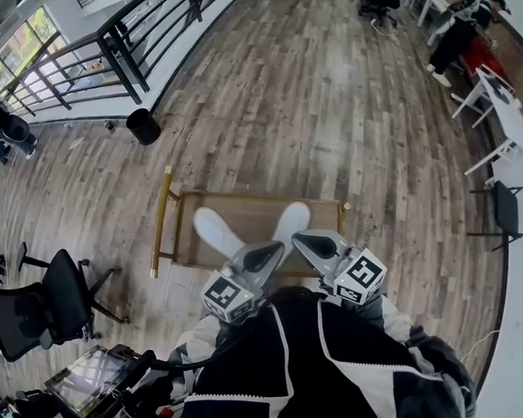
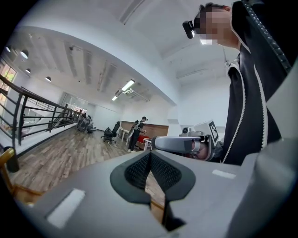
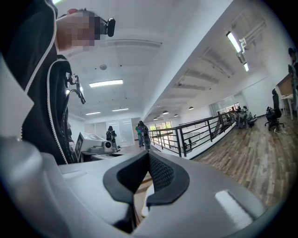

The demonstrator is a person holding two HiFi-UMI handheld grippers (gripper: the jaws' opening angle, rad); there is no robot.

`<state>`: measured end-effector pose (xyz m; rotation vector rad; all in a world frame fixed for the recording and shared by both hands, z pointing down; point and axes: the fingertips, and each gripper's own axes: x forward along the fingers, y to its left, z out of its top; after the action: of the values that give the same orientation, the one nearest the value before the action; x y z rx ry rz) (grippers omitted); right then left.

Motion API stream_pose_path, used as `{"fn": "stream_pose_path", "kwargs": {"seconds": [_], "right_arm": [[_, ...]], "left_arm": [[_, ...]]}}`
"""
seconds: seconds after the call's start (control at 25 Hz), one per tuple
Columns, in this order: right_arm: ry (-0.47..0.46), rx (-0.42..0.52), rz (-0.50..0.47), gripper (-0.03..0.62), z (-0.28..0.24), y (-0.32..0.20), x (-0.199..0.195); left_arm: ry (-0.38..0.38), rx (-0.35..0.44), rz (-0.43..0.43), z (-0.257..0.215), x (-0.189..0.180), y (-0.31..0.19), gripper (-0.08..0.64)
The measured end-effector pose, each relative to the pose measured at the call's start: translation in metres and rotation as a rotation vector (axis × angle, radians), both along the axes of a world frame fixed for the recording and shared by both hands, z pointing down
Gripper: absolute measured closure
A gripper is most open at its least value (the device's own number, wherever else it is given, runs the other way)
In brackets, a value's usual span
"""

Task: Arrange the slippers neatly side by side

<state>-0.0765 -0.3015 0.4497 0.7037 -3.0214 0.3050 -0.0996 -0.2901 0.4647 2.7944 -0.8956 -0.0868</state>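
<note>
On the low, gold-framed wooden desk (image 1: 244, 208), the left white slipper (image 1: 215, 230) is angling away leftward and the right white slipper (image 1: 293, 221) rightward, their long axes forming a V that narrows toward the person. The left tongs (image 1: 268, 252) and right tongs (image 1: 305, 241) are hovering nearby, both pressed together and empty.

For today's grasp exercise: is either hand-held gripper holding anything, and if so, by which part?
Nothing is held: the left hand-held gripper and the right hand-held gripper both have jaws shut with nothing between them.
</note>
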Motion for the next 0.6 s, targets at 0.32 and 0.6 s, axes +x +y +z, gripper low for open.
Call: {"fn": "stream_pose_path", "kwargs": {"seconds": [0.32,0.6], "right_arm": [[0.003,-0.013,0.006,0.588,0.002,0.001,0.002],[0.007,-0.019,0.027,0.588,0.002,0.001,0.009]], "left_arm": [[-0.047,-0.073,-0.021,0.017,-0.021,-0.006,0.548],[-0.094,-0.235,-0.182,0.071,-0.071,-0.034,0.497]]}}
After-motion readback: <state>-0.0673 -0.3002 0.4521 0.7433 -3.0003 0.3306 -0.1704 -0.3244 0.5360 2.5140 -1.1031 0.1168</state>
